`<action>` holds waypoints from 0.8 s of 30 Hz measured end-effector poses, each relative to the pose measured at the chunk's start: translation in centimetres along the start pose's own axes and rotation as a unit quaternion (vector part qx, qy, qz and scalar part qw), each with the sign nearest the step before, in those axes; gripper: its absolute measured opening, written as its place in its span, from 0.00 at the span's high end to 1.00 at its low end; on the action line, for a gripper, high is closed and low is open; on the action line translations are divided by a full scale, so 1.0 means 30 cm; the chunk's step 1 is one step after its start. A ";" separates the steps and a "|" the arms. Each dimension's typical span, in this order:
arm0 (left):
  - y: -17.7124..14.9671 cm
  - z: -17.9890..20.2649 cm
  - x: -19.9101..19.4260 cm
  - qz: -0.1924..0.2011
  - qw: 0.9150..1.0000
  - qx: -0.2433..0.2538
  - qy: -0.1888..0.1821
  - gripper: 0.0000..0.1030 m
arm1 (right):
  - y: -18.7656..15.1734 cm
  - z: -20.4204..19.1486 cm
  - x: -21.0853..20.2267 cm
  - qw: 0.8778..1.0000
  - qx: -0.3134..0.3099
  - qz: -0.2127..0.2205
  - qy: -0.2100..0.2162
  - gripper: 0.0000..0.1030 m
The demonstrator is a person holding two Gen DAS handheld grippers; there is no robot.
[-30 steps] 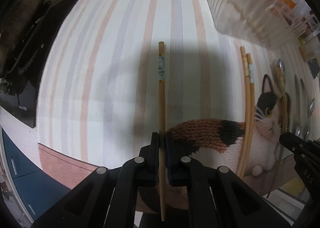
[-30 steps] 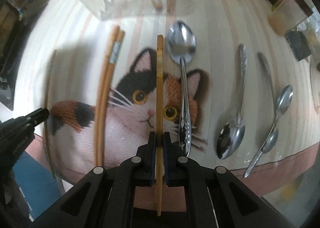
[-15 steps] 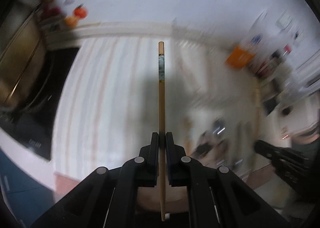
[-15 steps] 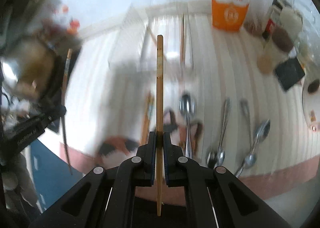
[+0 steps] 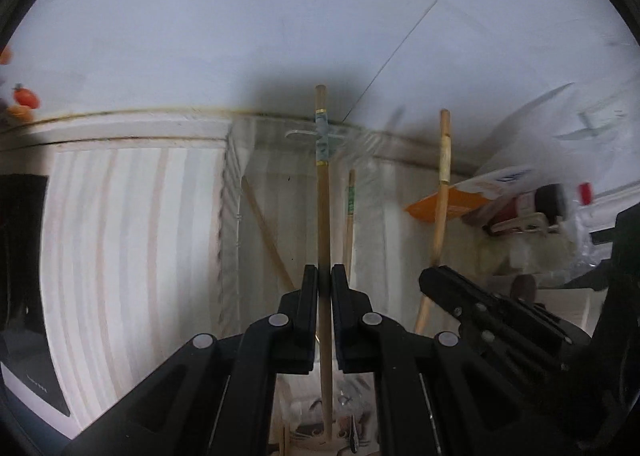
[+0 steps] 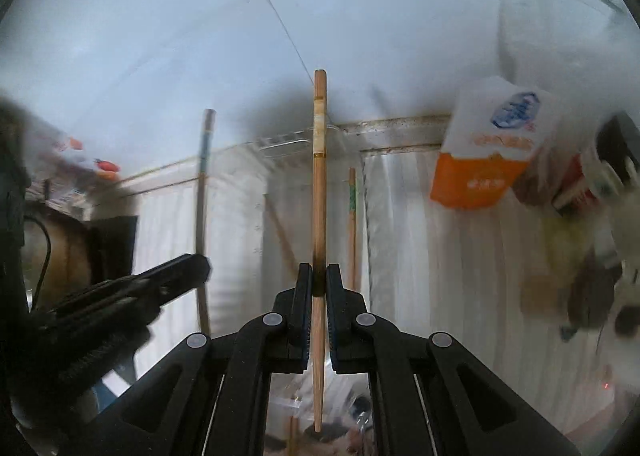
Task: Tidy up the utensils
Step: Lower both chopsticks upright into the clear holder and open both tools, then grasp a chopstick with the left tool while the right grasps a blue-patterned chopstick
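Now the left gripper [image 5: 324, 276] and right gripper [image 6: 319, 274] each clamp a chopstick [image 5: 322, 216] over the clear container [image 5: 236, 184]; next, judging by the task, lowering them in beside those already there.

Two wrist fisheyes, each sitting just behind its own jaws & looking fwd along the fingers. Left cam: its left gripper [image 5: 324, 276] fills the bottom centre close up, view aimed across the striped cloth [image 5: 132, 224] toward the white wall [image 5: 240, 16]; the right gripper [image 5: 434, 282] pokes in from lower right. Right cam: same setup, right gripper at bottom centre, left gripper entering from lower left. Both face roughly the same way, side by side. Shared: clear organizer box [image 5: 288, 184] with a green-banded chopstick [image 5: 351, 200] inside, the orange-white carton [image 5: 468, 196], wall/counter edge. Both edges blurred.
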State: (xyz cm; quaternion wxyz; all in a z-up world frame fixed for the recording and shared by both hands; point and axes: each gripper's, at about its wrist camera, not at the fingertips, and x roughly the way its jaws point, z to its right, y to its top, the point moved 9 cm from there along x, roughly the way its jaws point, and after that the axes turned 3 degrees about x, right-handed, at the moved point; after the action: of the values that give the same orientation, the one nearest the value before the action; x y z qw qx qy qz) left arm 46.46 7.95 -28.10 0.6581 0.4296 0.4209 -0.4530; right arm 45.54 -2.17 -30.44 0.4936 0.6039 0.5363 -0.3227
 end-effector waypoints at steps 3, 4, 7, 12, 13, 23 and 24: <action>0.016 -0.027 0.071 -0.026 0.999 -0.005 0.027 0.94 | 0.013 0.014 0.098 0.999 0.005 -0.034 -0.007 0.93; 0.016 -0.037 0.079 -0.030 0.999 -0.006 0.036 0.94 | 0.015 0.027 0.123 0.999 0.012 -0.041 -0.007 0.92; 0.003 -0.066 0.057 -0.018 0.999 -0.004 0.051 0.92 | 0.011 0.049 0.141 0.999 0.017 -0.043 -0.005 0.76; -0.047 -0.127 -0.031 0.024 0.994 0.001 0.105 0.40 | -0.031 0.120 0.096 0.999 0.024 -0.021 -0.024 0.62; -0.065 -0.143 -0.062 0.043 0.991 0.006 0.125 0.35 | -0.046 0.134 0.077 0.999 0.023 -0.012 -0.032 0.62; -0.356 -0.250 -0.210 0.120 0.974 0.007 0.194 0.00 | -0.391 0.170 -0.051 0.999 0.019 0.031 -0.038 0.45; -0.408 -0.272 -0.204 0.117 0.974 0.002 0.194 0.00 | -0.441 0.166 -0.040 0.999 0.024 0.019 -0.027 0.45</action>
State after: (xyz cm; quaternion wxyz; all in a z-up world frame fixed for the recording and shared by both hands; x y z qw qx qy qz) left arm 31.96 14.41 -26.85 0.6113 0.5568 0.4866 -0.2820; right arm 33.19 -8.09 -34.16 0.4993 0.6169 0.5034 -0.3417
